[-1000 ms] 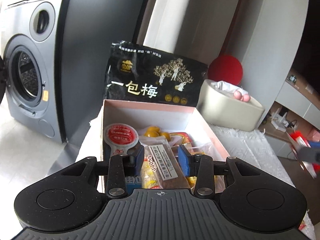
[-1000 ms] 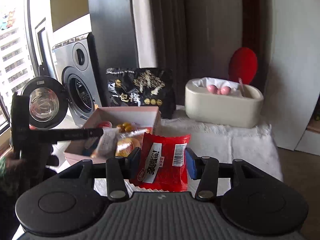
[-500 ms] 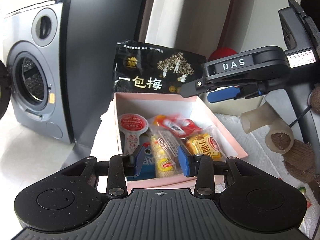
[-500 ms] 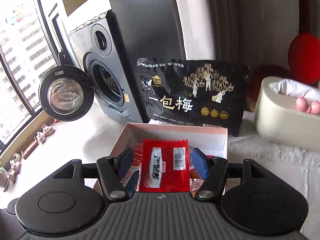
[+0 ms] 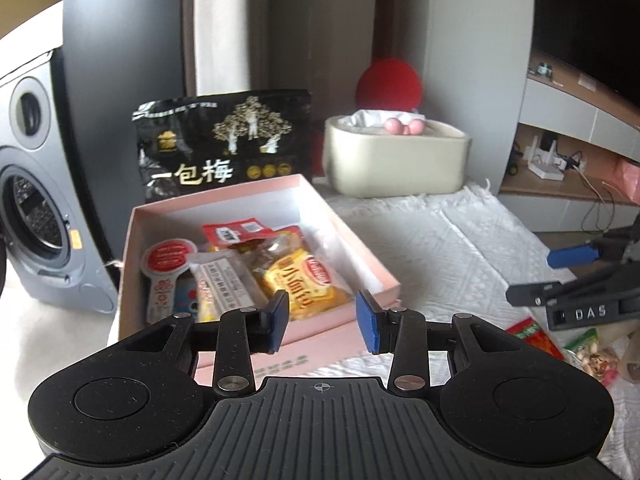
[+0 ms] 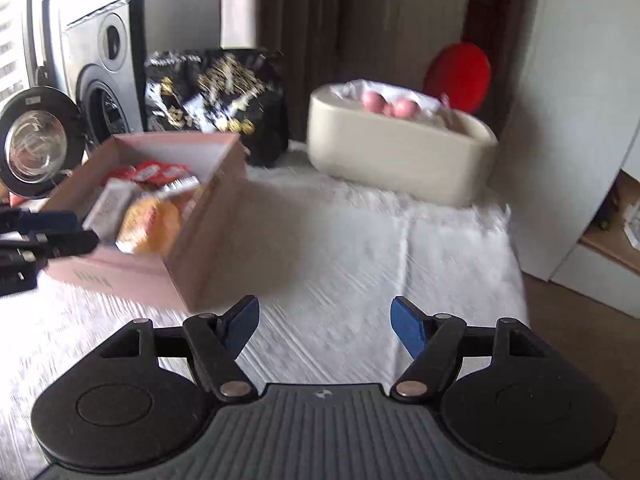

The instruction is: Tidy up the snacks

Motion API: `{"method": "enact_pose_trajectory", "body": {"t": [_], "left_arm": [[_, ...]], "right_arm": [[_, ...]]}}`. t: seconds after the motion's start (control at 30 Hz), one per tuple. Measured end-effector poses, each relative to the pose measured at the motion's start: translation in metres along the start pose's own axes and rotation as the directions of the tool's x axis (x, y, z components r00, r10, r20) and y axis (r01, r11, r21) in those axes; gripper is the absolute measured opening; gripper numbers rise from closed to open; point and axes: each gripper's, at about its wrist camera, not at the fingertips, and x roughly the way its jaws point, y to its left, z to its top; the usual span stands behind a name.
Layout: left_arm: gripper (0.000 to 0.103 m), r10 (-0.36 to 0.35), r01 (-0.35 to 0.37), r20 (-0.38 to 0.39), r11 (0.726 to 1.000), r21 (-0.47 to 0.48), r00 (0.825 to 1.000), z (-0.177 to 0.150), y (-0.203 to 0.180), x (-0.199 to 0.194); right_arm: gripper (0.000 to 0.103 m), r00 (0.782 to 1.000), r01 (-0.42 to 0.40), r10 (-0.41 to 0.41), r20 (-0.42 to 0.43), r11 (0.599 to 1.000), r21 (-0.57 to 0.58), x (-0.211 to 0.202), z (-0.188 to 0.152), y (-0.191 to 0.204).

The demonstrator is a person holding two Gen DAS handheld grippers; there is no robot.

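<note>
1. The left gripper [image 5: 322, 322] stands part open with nothing between its blue pads, hanging over the near wall of the pink box [image 5: 344, 312].
2. The right gripper [image 6: 325, 326] has just been opening its jaws; they stand wide and empty above the white cloth [image 6: 360, 232].
3. The box sits at the cloth's left edge and holds the snacks: a red packet [image 5: 236, 232] towards the far wall, a yellow packet [image 5: 308, 280] nearest the front.
4. More snack packets [image 5: 536, 336] lie on the cloth near the right edge.
5. A black bag [image 5: 224, 148] stands behind the box, a cream tub [image 5: 396, 164] beside it.
</note>
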Motion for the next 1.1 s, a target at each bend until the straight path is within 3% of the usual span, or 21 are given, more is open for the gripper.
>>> {"method": "enact_pose_trajectory", "body": {"t": [0.23, 0.43, 0.5, 0.8, 0.9, 1.1], "left_arm": [[0.042, -0.065, 0.069, -0.056, 0.995, 0.067, 0.996, -0.013, -0.053, 0.005], [0.042, -0.119, 0.13, -0.129, 0.988, 0.079, 0.985, -0.032, -0.081, 0.009], [0.042, -0.145, 0.156, -0.159, 0.986, 0.059, 0.977, -0.039, -0.084, 0.011], [0.041, -0.192, 0.189, -0.238, 0.981, -0.036, 0.952, -0.055, -0.08, 0.018], [0.041, -0.176, 0.17, -0.233, 0.984, -0.048, 0.956, -0.058, -0.076, 0.015], [0.043, -0.074, 0.063, -0.218, 0.996, -0.059, 0.973, -0.067, -0.049, 0.006]], "right_arm": [[0.073, 0.998, 0.068, -0.069, -0.001, 0.988, 0.14, -0.032, -0.071, -0.053], [0.07, 1.0, -0.013, 0.011, 0.009, 0.956, 0.292, -0.033, -0.105, -0.074], [0.061, 0.998, -0.069, 0.067, 0.02, 0.949, 0.308, -0.033, -0.108, -0.07], [0.062, 0.97, -0.244, 0.236, 0.059, 0.943, 0.228, -0.036, -0.109, -0.017], [0.068, 0.957, -0.29, 0.283, 0.062, 0.933, 0.214, -0.037, -0.109, -0.002], [0.072, 0.935, -0.355, 0.351, 0.058, 0.926, 0.126, -0.036, -0.106, 0.035]]}}
